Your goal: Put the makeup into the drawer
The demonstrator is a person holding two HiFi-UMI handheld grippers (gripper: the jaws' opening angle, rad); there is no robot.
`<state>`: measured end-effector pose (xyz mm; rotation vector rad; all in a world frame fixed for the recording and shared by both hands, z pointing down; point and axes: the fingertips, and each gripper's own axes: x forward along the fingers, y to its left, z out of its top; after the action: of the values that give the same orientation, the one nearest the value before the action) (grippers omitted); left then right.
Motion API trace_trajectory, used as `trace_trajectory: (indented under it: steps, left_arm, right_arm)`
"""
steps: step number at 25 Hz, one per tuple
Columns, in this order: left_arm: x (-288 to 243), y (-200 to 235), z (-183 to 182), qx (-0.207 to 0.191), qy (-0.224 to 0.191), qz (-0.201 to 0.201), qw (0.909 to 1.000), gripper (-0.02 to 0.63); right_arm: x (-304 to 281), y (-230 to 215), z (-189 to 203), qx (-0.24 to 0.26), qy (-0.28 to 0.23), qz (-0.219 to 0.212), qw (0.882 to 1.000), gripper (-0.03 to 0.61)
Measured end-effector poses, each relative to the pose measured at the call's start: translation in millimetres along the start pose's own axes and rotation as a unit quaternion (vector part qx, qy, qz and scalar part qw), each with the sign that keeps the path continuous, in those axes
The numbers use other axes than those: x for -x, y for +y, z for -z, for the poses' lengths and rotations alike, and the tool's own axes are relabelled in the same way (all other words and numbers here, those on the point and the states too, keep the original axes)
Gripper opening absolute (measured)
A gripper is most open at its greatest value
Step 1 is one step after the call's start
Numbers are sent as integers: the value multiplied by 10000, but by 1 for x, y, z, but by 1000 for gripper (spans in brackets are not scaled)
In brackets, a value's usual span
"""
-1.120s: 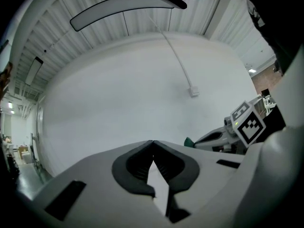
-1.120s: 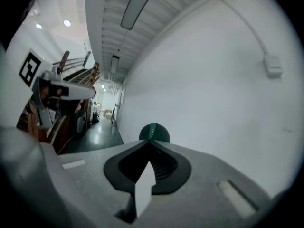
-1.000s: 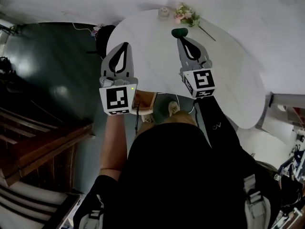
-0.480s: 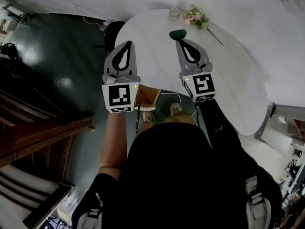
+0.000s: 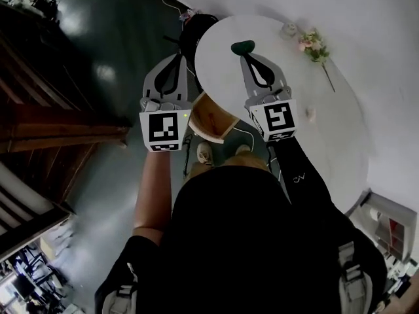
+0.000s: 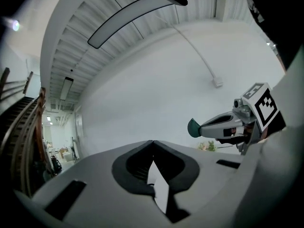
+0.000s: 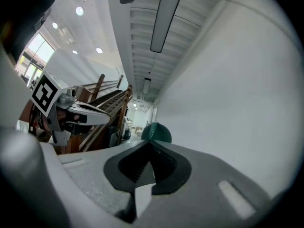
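My right gripper (image 5: 247, 55) is held level over the round white table (image 5: 340, 142), shut on a small dark green makeup item (image 5: 244, 46) that sticks out past its tips. That item shows as a green ball (image 7: 156, 132) just beyond the right gripper (image 7: 151, 142) in the right gripper view. My left gripper (image 5: 177, 57) hangs over the dark floor beside the table's left edge, shut and empty (image 6: 153, 142). An open wooden drawer (image 5: 211, 118) juts from under the table's near edge, between the two grippers.
A flower sprig (image 5: 312, 45), a small cup (image 5: 288, 28) and a small pale item (image 5: 310, 114) lie on the table. A dark stool (image 5: 195, 26) stands behind its left edge. Wooden stairs (image 5: 52, 123) fill the left side.
The person has turned, so the table now sits further right in the head view. Both grippers have swung with the turn, the left one now off the table. The drawer shows more fully.
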<state>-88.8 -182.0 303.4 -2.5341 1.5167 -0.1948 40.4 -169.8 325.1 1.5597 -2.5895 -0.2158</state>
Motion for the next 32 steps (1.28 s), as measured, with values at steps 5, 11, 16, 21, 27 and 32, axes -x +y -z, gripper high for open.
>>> trace_trajectory:
  steps: [5,11,16,21,27,32]
  left_arm:
    - [17,-2,10,-5,225,-175,9996,9]
    - [21,-14,12,87,247,-108,9996,9]
    - [31,-7,27,198,392,-157,9989,9]
    - [34,-2,38,275,489,-174,9983,9]
    - [37,4,49,309,588,-212,9976,9]
    - [36,6,52,353,602,-210,9973,9]
  right_arm:
    - [-16,30,3,-1,20,-593,9982,5]
    - [-28,51,29,29,337,-931,9951,5]
    - [-32,83,107,-90,1374,-1361,9811,5]
    - [-19,112,190,-175,2520,-1751,9516,5]
    - [7,148,259,-197,3409,-2279,9118,5]
    - [34,166,319,-194,4192,-2518,8720,5]
